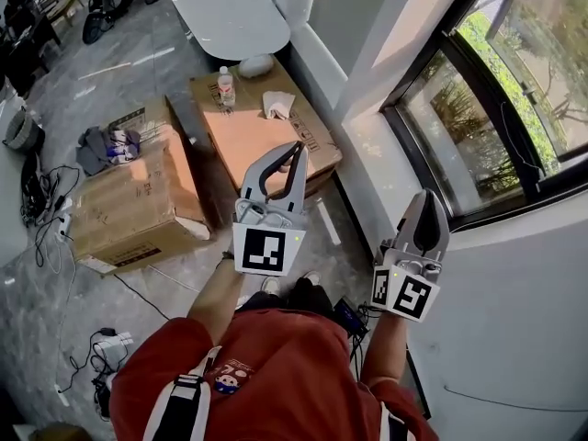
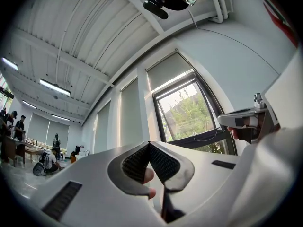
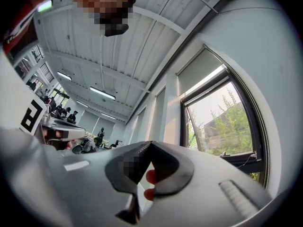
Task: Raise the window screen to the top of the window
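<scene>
Beside the window (image 1: 459,145), a person held both tongs up, tips pointing toward it. Left gripper (image 1: 296,147): jaws pressed together, nothing between. Right gripper (image 1: 425,198): likewise together, empty. Grey window screen (image 2: 166,73) sat above and ahead of both tongs, covering the window's upper part; neither touched it.

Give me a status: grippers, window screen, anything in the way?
Left gripper shut, empty; right gripper shut, empty. Window screen covers upper part of window, neither gripper on it. Nothing seen between; cardboard boxes off to the left.
</scene>
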